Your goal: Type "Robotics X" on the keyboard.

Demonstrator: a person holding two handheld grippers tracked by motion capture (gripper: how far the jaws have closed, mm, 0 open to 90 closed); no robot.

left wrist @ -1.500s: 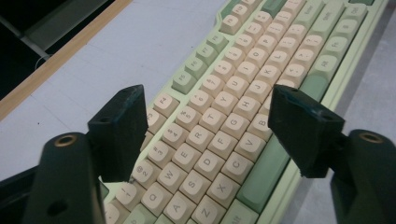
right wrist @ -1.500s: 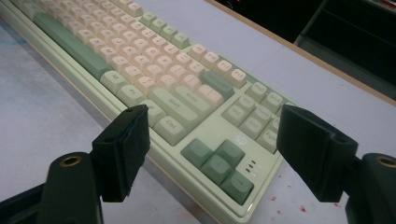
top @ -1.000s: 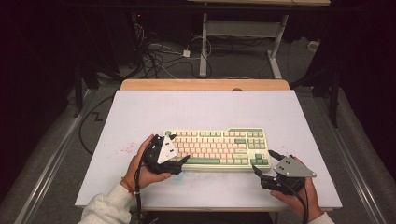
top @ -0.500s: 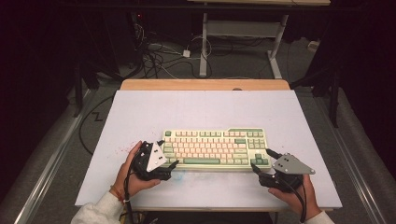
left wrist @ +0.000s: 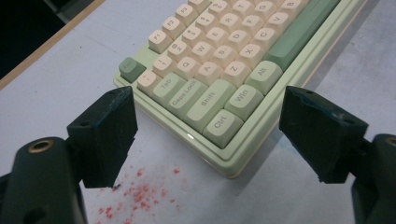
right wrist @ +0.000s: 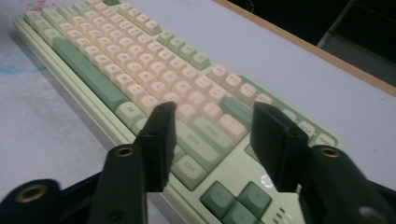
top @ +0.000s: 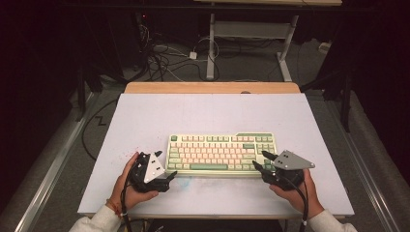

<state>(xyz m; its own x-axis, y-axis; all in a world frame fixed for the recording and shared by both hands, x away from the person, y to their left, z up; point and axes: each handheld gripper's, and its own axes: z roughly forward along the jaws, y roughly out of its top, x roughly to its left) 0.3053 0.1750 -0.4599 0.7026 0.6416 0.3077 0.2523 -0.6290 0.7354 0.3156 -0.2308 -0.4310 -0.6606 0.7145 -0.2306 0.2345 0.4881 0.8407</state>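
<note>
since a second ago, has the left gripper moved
Yes. The left gripper has slid back toward the person and leftward, off the keyboard onto the table at its near left corner.

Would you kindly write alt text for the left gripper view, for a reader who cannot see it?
The open left hand-held gripper points at the near left corner of a pale green keyboard with cream keys, its black jaws spread either side of the Ctrl key without touching it. Red specks dot the white table below the corner.

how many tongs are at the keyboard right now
2: the left tongs sit at the keyboard's near-left corner, the right tongs over its near-right end. Both stand open.
</note>
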